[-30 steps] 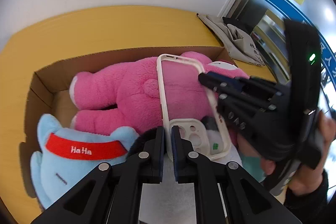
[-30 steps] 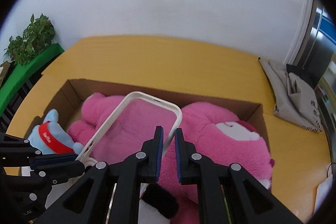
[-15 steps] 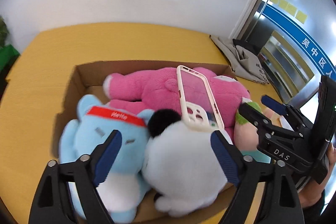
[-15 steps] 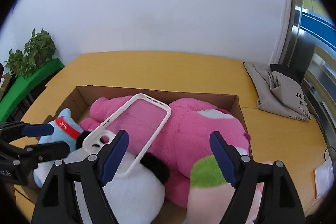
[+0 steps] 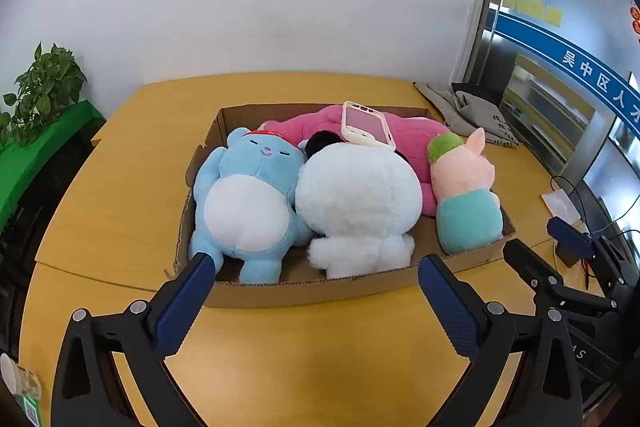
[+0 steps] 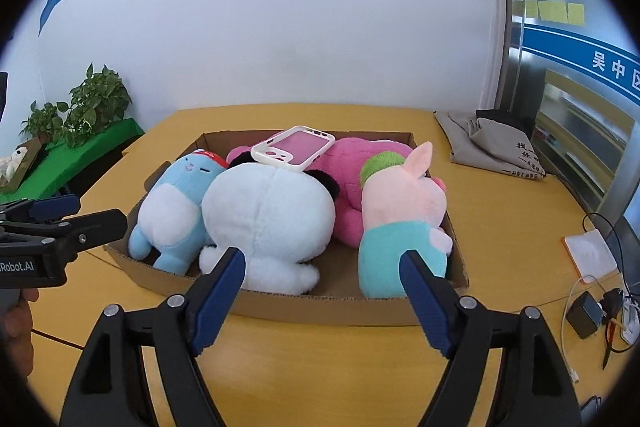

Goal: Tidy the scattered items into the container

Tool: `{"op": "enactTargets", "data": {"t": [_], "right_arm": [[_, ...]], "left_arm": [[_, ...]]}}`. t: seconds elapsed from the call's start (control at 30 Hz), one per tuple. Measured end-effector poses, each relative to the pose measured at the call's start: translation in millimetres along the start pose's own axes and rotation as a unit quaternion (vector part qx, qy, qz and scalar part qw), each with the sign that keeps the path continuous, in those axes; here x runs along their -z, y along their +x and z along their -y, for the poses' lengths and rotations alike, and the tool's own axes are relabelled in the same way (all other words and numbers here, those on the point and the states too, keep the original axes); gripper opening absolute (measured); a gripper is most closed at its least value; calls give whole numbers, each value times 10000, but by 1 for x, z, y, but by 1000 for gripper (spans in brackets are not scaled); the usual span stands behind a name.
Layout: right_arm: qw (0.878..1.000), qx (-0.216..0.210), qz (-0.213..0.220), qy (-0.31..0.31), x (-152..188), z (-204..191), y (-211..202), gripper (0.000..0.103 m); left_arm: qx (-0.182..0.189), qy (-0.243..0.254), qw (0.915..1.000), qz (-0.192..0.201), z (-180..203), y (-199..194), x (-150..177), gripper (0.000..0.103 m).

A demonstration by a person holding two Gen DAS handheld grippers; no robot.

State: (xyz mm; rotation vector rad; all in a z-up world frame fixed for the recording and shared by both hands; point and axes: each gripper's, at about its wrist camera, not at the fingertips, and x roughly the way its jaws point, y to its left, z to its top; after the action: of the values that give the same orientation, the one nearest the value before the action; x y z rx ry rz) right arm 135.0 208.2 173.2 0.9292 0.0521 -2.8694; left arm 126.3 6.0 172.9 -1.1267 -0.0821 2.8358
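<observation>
A shallow cardboard box (image 5: 304, 293) (image 6: 320, 311) on the yellow table holds a blue plush (image 5: 248, 195) (image 6: 176, 203), a white plush (image 5: 356, 199) (image 6: 268, 211), a big pink plush (image 5: 408, 131) (image 6: 360, 163) and a pig plush (image 5: 464, 187) (image 6: 400, 211). A white-rimmed phone case (image 5: 366, 129) (image 6: 294, 149) lies on top of the plushes, free of both grippers. My left gripper (image 5: 316, 265) (image 6: 100, 211) hangs before the box's near wall, jaws still opening, nothing between them. My right gripper (image 6: 320, 257) (image 5: 532, 237) is open and holds nothing, also back from the box.
A grey cloth bag (image 5: 472, 111) (image 6: 492, 143) lies at the table's far right. A notepad (image 6: 592, 255), charger and cables (image 6: 588, 315) sit at the right edge. A potted plant (image 5: 44, 87) on a green ledge stands left of the table. A white wall is behind.
Both grippers let go of the phone case, opened wide and pulled back from over the box. The case now rests on the plushes.
</observation>
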Motion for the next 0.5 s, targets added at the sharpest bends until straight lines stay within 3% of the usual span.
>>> {"op": "enactTargets", "data": {"t": [0.13,0.5], "right_arm": [[10000,83,38,-13,8,0,-22,79],[9994,284,163,-121,40,-3,-55,79]], "left_arm": [[-150,30,9998,124,9,-23,27,103],[-22,-5,9986,533,23,-55,59,103]]}}
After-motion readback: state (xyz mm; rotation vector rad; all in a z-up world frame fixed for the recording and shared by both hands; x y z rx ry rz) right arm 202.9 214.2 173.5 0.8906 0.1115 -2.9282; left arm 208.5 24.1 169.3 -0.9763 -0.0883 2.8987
